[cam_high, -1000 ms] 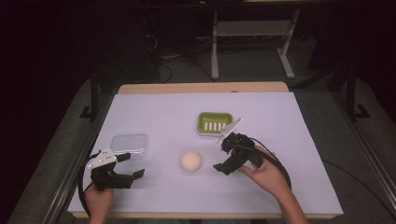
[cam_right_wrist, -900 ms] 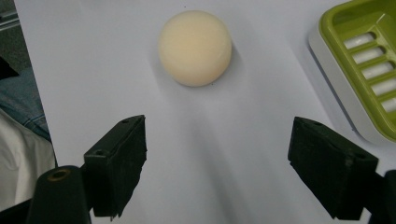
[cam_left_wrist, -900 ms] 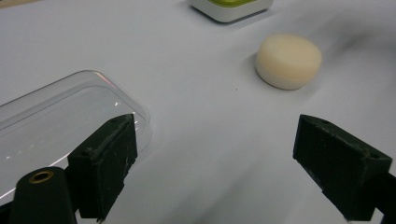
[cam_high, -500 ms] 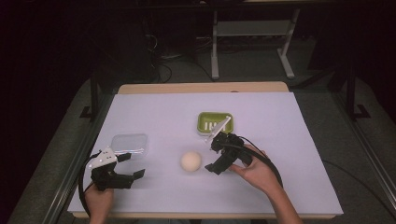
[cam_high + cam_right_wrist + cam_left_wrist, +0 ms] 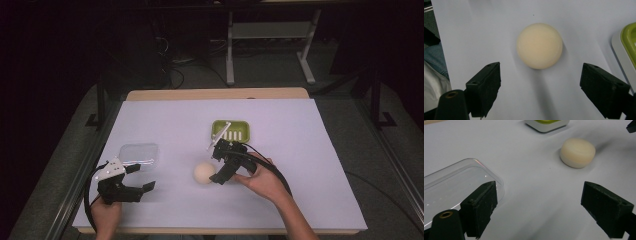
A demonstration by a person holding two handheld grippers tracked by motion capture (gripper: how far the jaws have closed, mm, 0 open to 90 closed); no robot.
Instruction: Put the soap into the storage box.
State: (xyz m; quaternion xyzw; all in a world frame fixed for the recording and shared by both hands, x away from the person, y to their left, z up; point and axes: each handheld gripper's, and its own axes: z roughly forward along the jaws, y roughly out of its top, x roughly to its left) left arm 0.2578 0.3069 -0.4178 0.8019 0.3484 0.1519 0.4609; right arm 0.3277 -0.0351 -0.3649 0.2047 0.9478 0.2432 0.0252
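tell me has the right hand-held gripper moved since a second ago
Yes. The right hand-held gripper has shifted left, away from the green dish and up to the cream soap.

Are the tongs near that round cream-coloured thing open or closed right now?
Open. The right tongs show two black jaws set wide apart, with the cream round bar lying untouched on the table ahead of them.

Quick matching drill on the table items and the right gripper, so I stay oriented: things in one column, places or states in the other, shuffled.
1. round cream soap
2. green soap dish
3. clear lid
4. right gripper

a. beside the left gripper
b. open, closing in on the soap
c. far side, behind the right gripper
d. bare on the table, between the grippers

Pairs: 1-d, 2-c, 3-a, 4-b
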